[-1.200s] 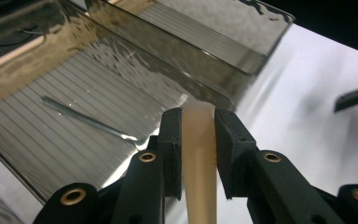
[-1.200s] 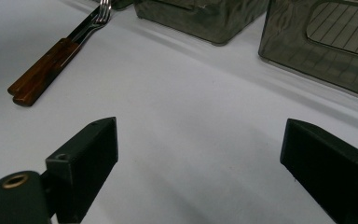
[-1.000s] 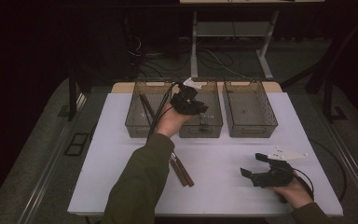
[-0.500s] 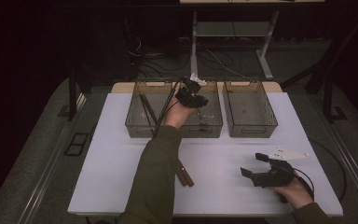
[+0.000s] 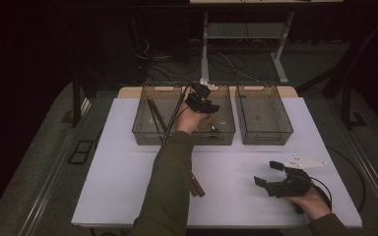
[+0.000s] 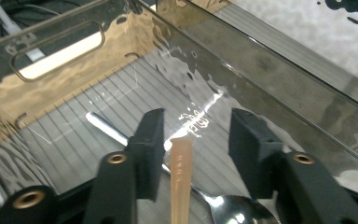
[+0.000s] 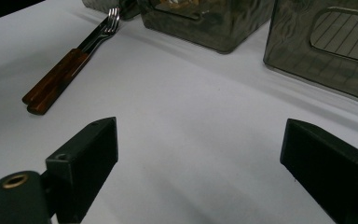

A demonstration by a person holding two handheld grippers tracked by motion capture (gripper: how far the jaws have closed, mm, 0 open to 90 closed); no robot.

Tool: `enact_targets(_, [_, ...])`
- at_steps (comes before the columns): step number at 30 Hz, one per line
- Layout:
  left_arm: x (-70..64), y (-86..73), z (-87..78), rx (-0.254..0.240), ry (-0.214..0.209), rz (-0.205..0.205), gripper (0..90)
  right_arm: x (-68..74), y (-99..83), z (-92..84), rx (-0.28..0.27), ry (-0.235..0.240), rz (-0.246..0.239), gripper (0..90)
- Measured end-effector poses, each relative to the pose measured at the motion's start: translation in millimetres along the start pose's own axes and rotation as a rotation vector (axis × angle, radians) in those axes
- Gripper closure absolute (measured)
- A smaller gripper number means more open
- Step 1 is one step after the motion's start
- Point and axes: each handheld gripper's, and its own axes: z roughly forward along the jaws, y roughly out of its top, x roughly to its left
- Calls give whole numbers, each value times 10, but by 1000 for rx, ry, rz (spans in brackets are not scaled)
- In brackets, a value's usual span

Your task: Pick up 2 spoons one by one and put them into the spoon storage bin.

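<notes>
left gripper reaches into the middle bin, jaws parted with a pale handle standing free in the gap, touching neither pad; just past it on the ribbed floor lies a metal spoon. right gripper rests low over the white table, jaws spread wide and empty, two wood-handled forks ahead to its left and an empty bin ahead to its right.

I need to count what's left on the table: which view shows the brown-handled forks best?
The right gripper view: the brown-handled forks lie side by side, tines and wooden handles clear. The high view shows just their handle ends past the sleeve.
</notes>
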Motion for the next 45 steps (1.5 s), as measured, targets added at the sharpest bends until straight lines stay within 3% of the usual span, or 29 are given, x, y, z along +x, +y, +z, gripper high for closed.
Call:
enact_targets(6, [-42, 33, -104, -14, -11, 4, 459, -3, 0, 3, 2, -1, -4, 108])
enact_targets(12, [-179, 37, -334, -5, -33, 71, 432, -11, -2, 19, 7, -6, -8, 108])
enact_targets(18, [-277, -77, -659, -15, -72, 88, 541, -16, -1, 22, 11, -9, -1, 108])
enact_targets(26, [-347, -377, -976, -18, -115, 86, 686, -27, -7, 26, 14, -14, 3, 108])
enact_targets(34, [-364, -723, -1044, -3, -151, 91, 888, -38, -9, 33, 15, -14, 9, 108])
enact_targets(45, [-338, -1149, -940, 44, -154, 59, 900, -43, -21, 29, 16, -20, 15, 108])
